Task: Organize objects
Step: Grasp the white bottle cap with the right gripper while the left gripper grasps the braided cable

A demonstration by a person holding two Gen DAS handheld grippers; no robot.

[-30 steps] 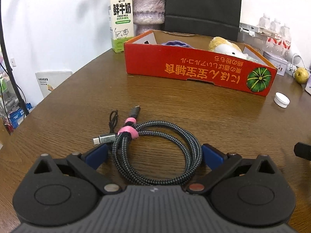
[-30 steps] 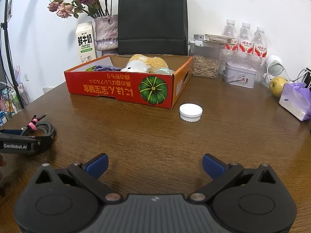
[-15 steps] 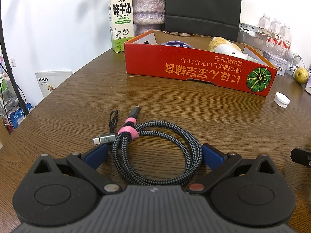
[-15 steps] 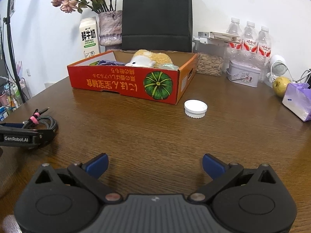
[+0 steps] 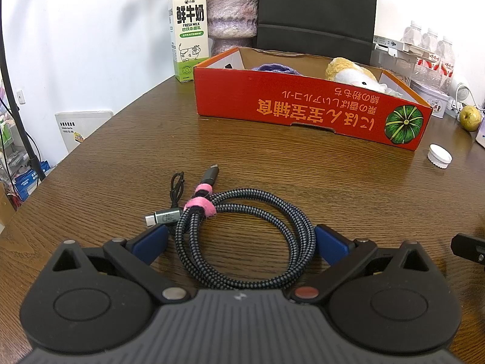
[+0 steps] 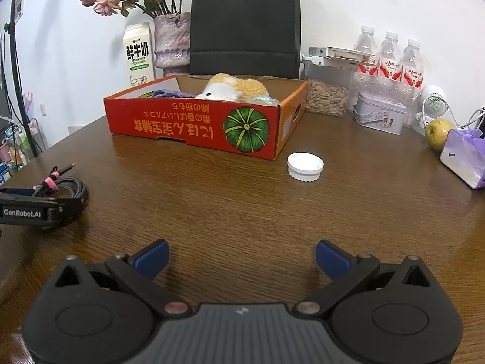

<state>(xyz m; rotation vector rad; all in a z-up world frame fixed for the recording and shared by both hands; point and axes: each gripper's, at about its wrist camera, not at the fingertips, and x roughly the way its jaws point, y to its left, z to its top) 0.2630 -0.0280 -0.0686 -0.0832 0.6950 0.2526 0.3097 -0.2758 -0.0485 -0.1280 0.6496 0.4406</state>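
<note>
A: Starting with the left wrist view, what is the left gripper [image 5: 241,241] doing?

B: It is sitting low over the table [image 5: 303,176] with its jaws spread wide, and the cable [image 5: 245,239] is lying coiled between the 2 fingers [image 5: 150,241]. Neither pad looks to be pressing it yet, so I judge nothing is being held.

A: And the box [image 5: 303,107]?

B: It is standing well beyond the cable, with a plush [image 5: 353,74] and a purple cloth [image 5: 274,68] already lying inside. So part of the sorting seems done. The cap [image 5: 439,156] is resting on the table just beside the box's right corner.

A: Moving to the right wrist view?

B: The right gripper [image 6: 242,256] is also spread wide, with only bare wood between its fingers. It is pointing toward the cap [image 6: 305,166], which is lying well ahead of it, near the box [image 6: 194,121]. The cable [image 6: 65,186] is showing at far left, partly behind the left gripper [image 6: 30,209].

A: So what is left?

B: By my reading, 2 loose things are waiting outside the box: cable and cap. The cable grab looks like the step in hand, then the carry to the box.
</note>
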